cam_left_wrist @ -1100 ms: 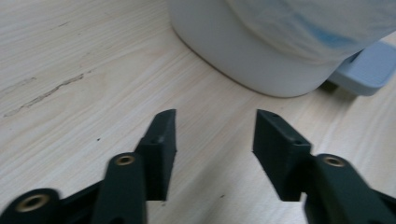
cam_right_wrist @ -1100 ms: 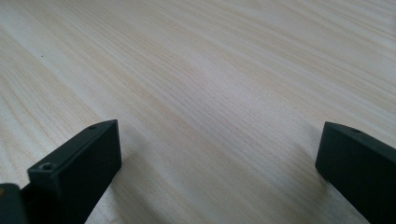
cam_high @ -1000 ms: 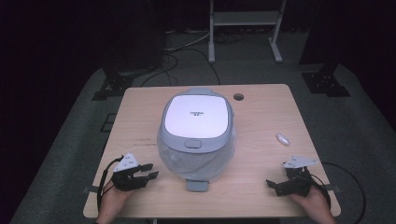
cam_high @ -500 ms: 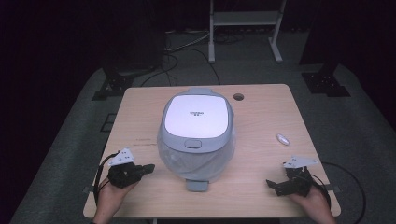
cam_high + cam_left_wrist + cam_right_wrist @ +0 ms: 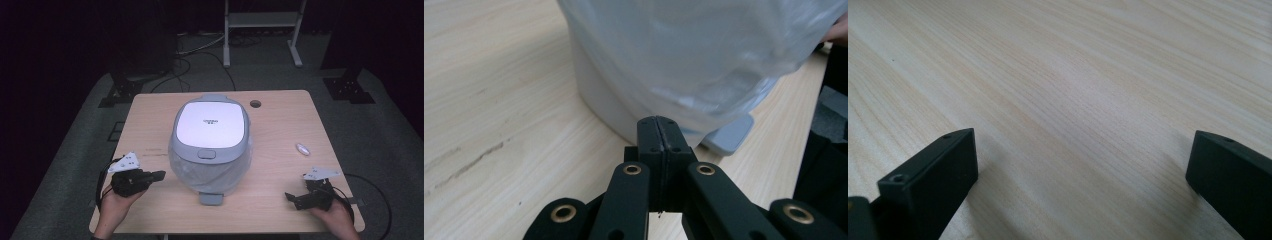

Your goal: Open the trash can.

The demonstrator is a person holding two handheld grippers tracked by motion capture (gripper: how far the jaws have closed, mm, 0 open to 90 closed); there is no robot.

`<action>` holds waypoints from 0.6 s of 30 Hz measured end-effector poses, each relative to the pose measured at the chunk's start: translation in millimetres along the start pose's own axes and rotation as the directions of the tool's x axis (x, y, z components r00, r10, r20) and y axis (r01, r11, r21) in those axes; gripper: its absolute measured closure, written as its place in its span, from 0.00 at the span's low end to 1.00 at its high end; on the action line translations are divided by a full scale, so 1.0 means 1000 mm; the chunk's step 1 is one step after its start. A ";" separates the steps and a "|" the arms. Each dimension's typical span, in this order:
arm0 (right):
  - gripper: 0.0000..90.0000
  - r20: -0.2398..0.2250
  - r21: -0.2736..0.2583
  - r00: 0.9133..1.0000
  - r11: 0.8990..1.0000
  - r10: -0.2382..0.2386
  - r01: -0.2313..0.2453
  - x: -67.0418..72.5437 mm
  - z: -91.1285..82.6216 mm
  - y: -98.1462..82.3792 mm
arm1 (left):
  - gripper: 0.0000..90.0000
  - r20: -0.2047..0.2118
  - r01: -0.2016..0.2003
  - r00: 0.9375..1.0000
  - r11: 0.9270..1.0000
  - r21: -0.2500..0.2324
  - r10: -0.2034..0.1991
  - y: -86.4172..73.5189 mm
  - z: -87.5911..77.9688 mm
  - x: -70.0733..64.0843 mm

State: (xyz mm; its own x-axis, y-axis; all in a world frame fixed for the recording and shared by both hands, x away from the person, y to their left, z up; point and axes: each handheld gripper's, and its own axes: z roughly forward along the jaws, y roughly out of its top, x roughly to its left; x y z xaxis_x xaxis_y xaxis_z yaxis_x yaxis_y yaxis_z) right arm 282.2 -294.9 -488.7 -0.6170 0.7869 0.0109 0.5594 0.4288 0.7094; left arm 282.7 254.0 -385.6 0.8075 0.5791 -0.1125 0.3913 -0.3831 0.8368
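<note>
Here, two pairs of tongs flank a grey-and-white cooker on the desk.

The pale wooden desk carries a big rounded cooker at its middle, lid down, clear plastic wrapped around its lower body. The left tongs sit just beside the cooker's near-left flank, pointing at it; their jaws have just been closing and now stand pressed together with nothing between them. The right tongs lie near the desk's near-right corner, jaws spread wide over bare wood. A small white object lies beyond them.
</note>
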 end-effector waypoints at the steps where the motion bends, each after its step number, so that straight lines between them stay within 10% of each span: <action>1: 0.00 0.000 0.000 1.000 1.000 0.000 0.000 0.000 0.000 0.000 | 1.00 0.000 0.000 1.000 1.000 0.000 0.000 0.000 0.000 0.000; 18: 0.00 0.000 0.000 1.000 1.000 0.000 0.000 0.000 0.000 0.000 | 0.99 0.029 -0.027 0.999 0.999 -0.031 0.027 0.028 -0.016 -0.004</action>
State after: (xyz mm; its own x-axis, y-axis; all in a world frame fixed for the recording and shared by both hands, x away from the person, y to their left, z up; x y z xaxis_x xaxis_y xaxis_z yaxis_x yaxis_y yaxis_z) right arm 282.2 -294.9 -488.8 -0.6170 0.7869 0.0104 0.5590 0.4289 0.7097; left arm 283.1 252.6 -353.4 0.8303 0.5473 -0.1049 0.3556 -0.3756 0.8558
